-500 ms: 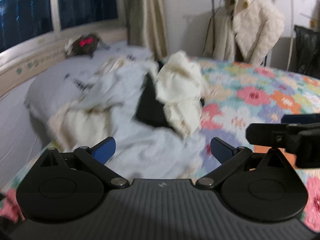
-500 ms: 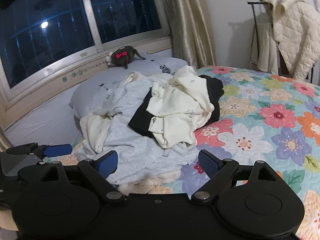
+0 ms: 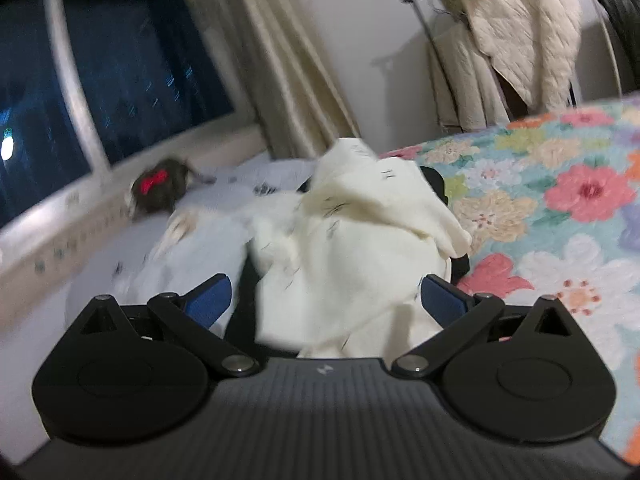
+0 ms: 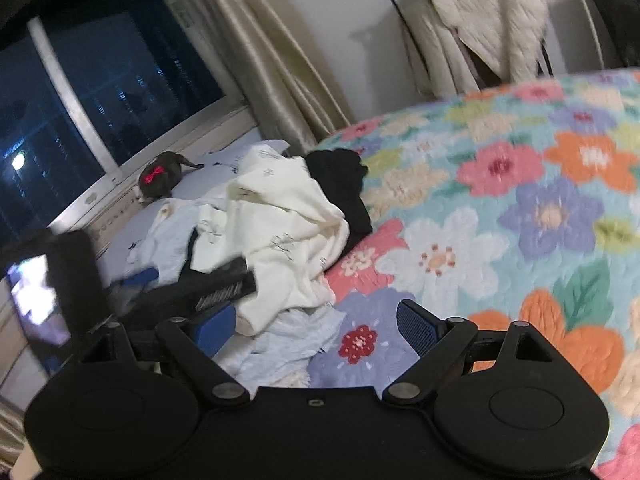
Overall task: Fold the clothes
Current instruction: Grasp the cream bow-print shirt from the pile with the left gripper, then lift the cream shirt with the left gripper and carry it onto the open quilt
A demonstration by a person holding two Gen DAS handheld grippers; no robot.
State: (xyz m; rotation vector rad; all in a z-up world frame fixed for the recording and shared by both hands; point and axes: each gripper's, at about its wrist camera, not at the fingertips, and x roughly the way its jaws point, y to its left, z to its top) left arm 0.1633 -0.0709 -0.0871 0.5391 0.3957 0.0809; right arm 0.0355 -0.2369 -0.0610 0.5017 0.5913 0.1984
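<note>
Left claw (image 3: 326,300) spread wide, cream top (image 3: 360,248) between its fingers, not pinched; right claw (image 4: 310,324) also apart, over quilt (image 4: 520,220) just beside clothes pile (image 4: 280,220) on bed

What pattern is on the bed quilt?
The quilt has big multicoloured flowers on turquoise, clearest in the right wrist view.
</note>
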